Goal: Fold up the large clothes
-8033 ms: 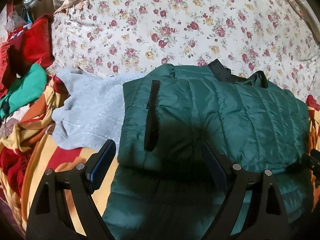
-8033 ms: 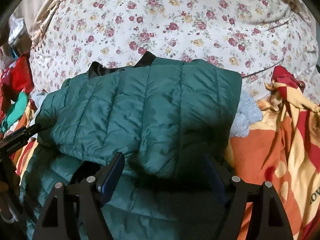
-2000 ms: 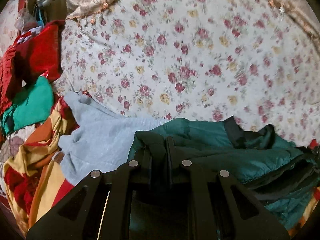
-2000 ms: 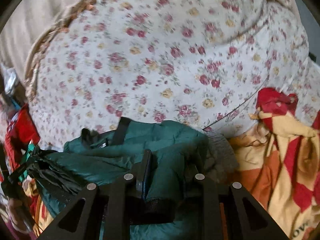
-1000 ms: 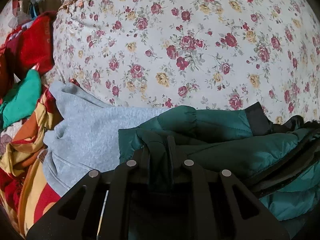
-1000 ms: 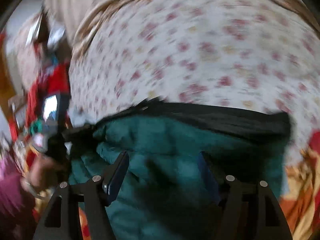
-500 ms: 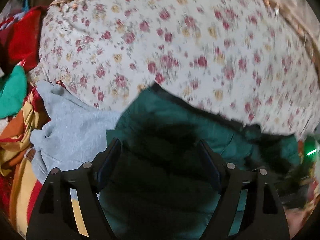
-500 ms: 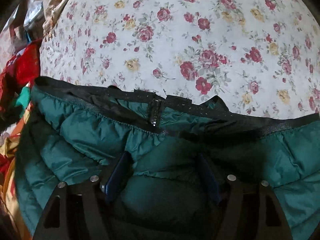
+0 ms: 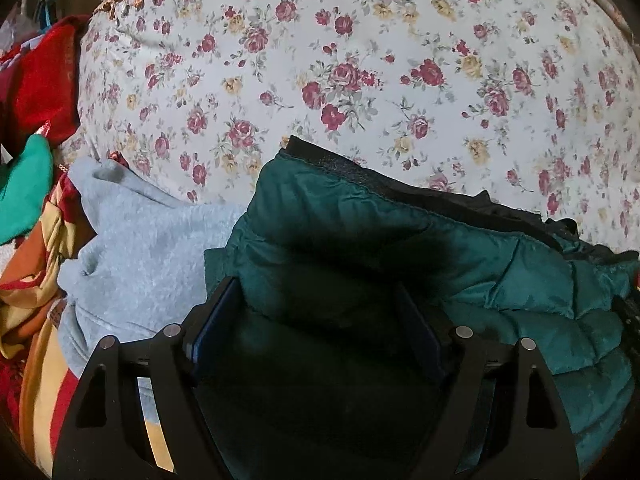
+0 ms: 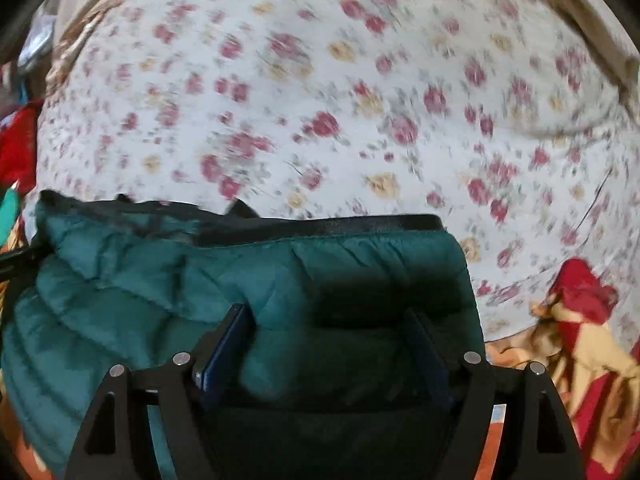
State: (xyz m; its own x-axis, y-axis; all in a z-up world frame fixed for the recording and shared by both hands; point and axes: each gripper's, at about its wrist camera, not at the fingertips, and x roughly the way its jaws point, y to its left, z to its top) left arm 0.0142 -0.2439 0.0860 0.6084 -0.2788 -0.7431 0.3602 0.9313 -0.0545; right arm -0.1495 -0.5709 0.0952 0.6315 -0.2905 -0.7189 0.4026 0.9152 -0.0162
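1 green puffer jacket (image 9: pixel 360 232), folded, lying on bed w/ floral sheet (image 9: pixel 360 60); bulk of it between and ahead of both sets of fingers. 1 grey sweatshirt (image 9: pixel 148 248) just left of left fingers, touching jacket's left edge. 1 red-orange-yellow blanket (image 10: pixel 580 344) right of right fingers, also showing far left in left view. Red and green clothes (image 9: pixel 36 120) heaped at far left, count unclear.

2 grippers. Left gripper (image 9: pixel 316 320): fingers spread wide and opening, jacket fabric bulging between them, pads not pinching it. Right gripper (image 10: pixel 328 336): same, fingers wide and opening, jacket fold between, not clamped.

Edges: black trim (image 9: pixel 400 184) runs along jacket's far edge, ahead of fingers. Right edge of jacket just right of right fingers, near blanket. Beyond trim, wide bare stretch of sheet ahead of both grippers. Right view blurred.
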